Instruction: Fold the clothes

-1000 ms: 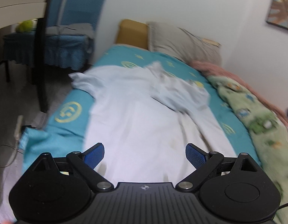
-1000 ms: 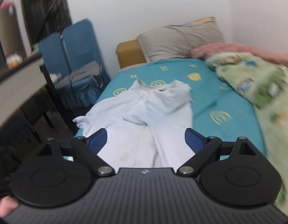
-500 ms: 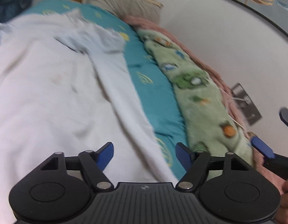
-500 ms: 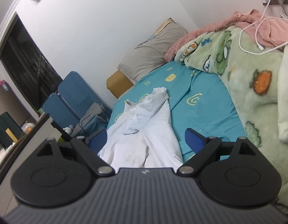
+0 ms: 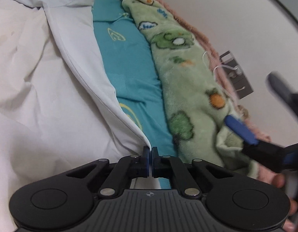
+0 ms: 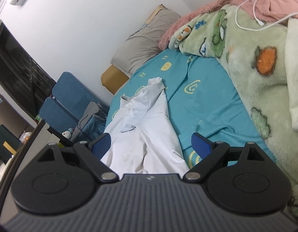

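fingers of the left gripper [image 5: 150, 152] have just closed and now pinch the edge of the white shirt [image 5: 52, 77], which lies on the bed [image 5: 125, 73]. fingers of the right gripper [image 6: 151, 143] stand apart over the shirt, holding nothing.

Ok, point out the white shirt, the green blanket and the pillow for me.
white shirt [image 5: 42, 96]: left wrist view, on its creased body.
green blanket [image 5: 189, 73]: left wrist view, on its fleecy middle.
pillow [image 6: 145, 40]: right wrist view, on its grey face.
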The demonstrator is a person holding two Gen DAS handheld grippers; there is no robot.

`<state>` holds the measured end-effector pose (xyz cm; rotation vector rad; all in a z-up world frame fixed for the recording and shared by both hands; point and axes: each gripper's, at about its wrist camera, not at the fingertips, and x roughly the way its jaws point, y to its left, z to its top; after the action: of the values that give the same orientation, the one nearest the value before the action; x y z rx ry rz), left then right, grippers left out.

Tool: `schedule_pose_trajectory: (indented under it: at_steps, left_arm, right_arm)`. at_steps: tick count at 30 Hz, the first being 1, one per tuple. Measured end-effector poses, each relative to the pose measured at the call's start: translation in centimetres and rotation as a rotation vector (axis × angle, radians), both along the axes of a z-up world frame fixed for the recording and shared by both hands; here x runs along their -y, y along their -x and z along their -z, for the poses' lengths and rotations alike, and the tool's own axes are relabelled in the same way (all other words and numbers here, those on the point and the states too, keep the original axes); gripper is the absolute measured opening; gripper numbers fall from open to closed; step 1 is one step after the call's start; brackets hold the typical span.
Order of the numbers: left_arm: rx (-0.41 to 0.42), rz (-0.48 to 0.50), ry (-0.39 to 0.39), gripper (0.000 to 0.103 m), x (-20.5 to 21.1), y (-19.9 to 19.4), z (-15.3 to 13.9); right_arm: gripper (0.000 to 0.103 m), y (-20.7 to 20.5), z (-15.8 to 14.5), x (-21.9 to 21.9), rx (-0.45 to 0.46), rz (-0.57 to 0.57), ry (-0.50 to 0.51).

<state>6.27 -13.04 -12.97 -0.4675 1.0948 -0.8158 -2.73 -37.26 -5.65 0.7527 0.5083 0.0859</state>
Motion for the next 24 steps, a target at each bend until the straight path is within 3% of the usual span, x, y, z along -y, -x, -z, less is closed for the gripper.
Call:
schedule_pose_trajectory:
  at_steps: [6, 11, 14, 19, 22, 24]
  left_arm:
    - [-0.064, -0.052, 0.047, 0.002, -7.0, -0.2, -3.1]
    - [-0.072, -0.13, -0.054, 0.002, -12.0, -0.5, -2.1]
    - [-0.073, -0.142, -0.112, 0.002, -13.2, -0.3, -0.4]
    - [-0.047, -0.122, -0.101, 0.002, -13.2, 0.2, 0.0]
    - [-0.011, -0.082, -0.048, 0.002, -13.1, 1.1, -0.8]
    - [0.0, -0.071, -0.074, 0.002, -12.9, 1.3, -0.8]
  right_arm:
    - [0.091, -0.9, 0.2, -1.1, -0.044, -0.033, 0.043]
    - [0.091, -2.1, 0.8, -2.8, -0.112, -0.075, 0.108]
    - [0.091, -2.8, 1.1, -4.0, -0.152, -0.108, 0.154]
    - [0.091, -3.6, 1.6, -6.4, -0.206, -0.162, 0.241]
    - [0.091, -3.9, 2.0, -7.2, -0.227, -0.152, 0.253]
    - [0.091, -4.2, 2.3, -7.2, -0.245, -0.129, 0.248]
